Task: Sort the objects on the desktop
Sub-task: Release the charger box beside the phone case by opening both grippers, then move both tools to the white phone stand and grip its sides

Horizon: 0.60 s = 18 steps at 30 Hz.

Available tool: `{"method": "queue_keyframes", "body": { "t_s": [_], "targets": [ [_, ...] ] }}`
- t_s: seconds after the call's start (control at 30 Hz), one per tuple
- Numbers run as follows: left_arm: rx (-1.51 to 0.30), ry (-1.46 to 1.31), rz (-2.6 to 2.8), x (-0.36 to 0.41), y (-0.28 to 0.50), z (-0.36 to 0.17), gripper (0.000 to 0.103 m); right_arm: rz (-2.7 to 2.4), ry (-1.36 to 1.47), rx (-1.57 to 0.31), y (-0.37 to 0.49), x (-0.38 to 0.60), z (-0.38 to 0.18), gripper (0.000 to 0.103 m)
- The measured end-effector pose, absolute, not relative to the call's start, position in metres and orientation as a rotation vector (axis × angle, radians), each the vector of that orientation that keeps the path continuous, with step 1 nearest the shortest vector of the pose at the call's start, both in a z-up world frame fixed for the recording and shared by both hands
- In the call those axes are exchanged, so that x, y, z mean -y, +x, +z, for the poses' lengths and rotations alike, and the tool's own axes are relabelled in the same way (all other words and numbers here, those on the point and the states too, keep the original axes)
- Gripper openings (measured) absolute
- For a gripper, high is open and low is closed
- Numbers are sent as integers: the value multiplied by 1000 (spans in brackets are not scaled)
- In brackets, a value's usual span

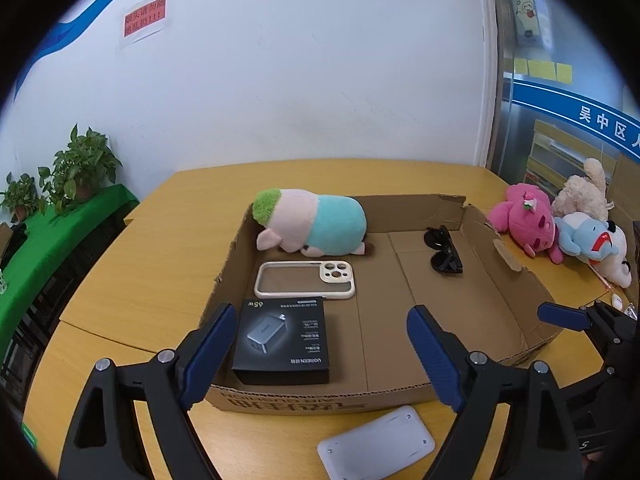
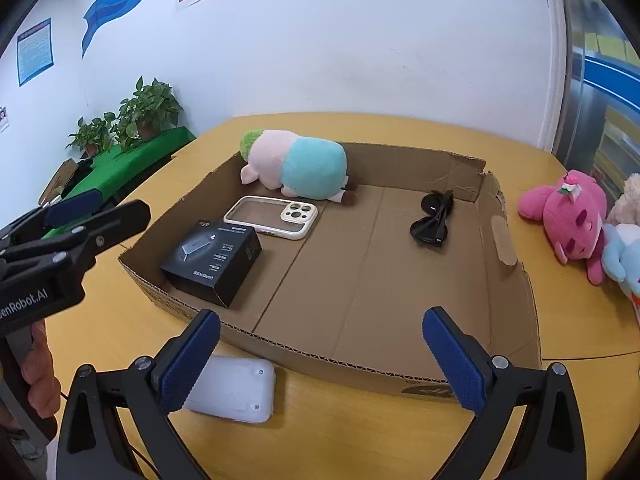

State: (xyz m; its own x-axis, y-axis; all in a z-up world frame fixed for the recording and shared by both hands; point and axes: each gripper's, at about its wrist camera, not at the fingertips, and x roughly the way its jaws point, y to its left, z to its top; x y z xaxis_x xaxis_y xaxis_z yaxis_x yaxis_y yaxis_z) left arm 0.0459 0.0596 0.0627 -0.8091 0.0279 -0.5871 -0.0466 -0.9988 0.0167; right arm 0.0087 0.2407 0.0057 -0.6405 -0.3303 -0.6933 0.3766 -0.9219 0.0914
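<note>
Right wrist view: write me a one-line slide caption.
Open right gripper hovers before a cardboard tray holding a plush pig, phone case, charger box and sunglasses.

So there's a shallow brown cardboard tray point(image 2: 516, 280) sitting on the round yellow wooden table point(image 2: 340, 432). Inside it, the pink-and-teal plush pig point(image 2: 296, 162) lies in the far left corner, with the cream phone case point(image 2: 272, 216) right in front of it and the black charger box point(image 2: 214, 260) nearer still. The black sunglasses point(image 2: 432, 220) sit far right. A flat white rectangular device point(image 2: 236, 392) lies on the table just outside the near wall. Off to the right, a pile of pink, cream and blue plush toys point(image 1: 568, 228) rests on the table.
</note>
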Motion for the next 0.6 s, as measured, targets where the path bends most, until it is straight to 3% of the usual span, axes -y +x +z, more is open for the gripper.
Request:
{"method": "queue_keyframes", "body": {
  "t_s": [0.6],
  "targets": [
    [14,-988,2874,-64,44,50,87,-2519,1056,-76,2,-251,5,103]
  ]
}}
